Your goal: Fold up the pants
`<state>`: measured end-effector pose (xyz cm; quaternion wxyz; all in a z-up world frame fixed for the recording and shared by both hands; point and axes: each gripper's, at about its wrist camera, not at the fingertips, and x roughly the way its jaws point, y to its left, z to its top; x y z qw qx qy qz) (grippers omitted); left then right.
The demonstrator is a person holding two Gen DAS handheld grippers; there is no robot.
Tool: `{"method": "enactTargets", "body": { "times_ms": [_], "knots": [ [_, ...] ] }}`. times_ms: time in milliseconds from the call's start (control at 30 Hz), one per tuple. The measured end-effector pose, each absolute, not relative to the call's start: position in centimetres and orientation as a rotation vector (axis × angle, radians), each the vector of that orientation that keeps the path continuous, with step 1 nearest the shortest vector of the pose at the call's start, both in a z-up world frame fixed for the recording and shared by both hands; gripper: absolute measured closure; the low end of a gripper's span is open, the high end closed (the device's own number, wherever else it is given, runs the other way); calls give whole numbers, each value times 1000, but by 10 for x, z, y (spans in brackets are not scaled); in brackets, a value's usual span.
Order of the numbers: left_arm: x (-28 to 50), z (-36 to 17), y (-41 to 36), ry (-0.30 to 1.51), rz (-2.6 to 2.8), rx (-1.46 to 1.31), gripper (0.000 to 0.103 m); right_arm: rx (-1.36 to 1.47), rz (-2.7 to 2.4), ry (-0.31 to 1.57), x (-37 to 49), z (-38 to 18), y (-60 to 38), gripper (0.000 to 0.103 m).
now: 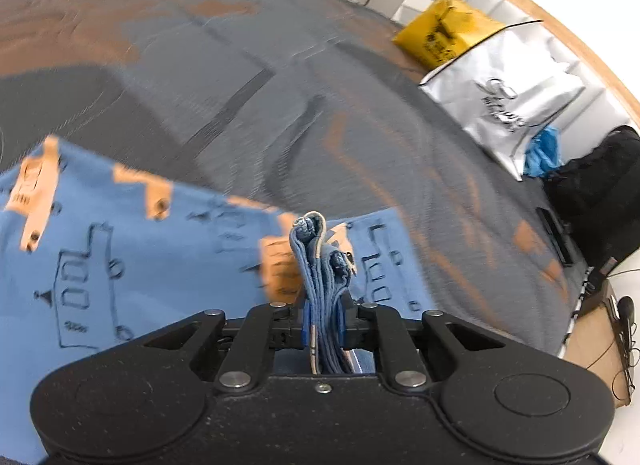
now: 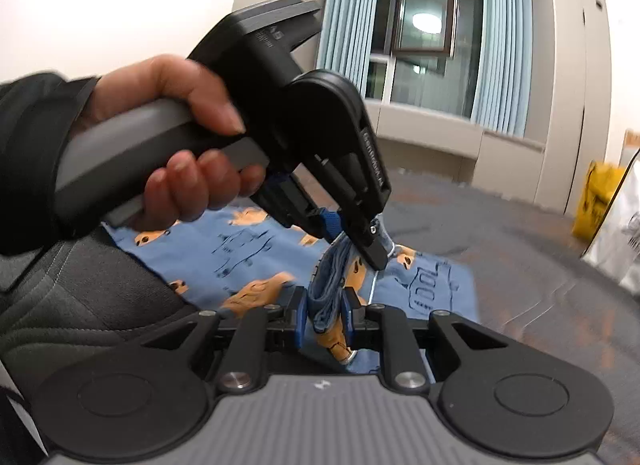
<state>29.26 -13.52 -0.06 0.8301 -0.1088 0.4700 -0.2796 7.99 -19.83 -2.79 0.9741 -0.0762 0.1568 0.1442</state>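
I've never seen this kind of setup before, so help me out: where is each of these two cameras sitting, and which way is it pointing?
Left wrist view: sits on the left gripper, facing down over the blue pants bunched between its fingers, onto a grey bedspread.
Right wrist view: sits on the right gripper, facing across the room toward a window; the person's hand shows, holding the left gripper.
Both share the pants and a yellow bag.

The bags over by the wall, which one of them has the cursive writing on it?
The silver bag has it: dark cursive lettering across its shiny front. The yellow bag just behind it carries only blocky dark print, and the black bag in front shows no writing at all.
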Motion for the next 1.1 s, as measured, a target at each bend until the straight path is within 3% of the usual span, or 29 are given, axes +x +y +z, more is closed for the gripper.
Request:
{"method": "enactTargets", "body": {
  "times_ms": [500, 633, 700, 1100],
  "knots": [
    [301, -31, -108, 940, -724, -313, 86, -171, 169, 421, 107, -44, -178, 80],
    [299, -29, -112, 927, -722, -295, 90, -175, 169, 415, 105, -45, -181, 82],
    [297, -25, -112, 918, -725, -289, 91, -175, 169, 401, 104, -48, -181, 87],
    [278, 24, -56, 804, -670, -292, 92, -208, 229, 282, 89, -12, -145, 88]
  ]
}}
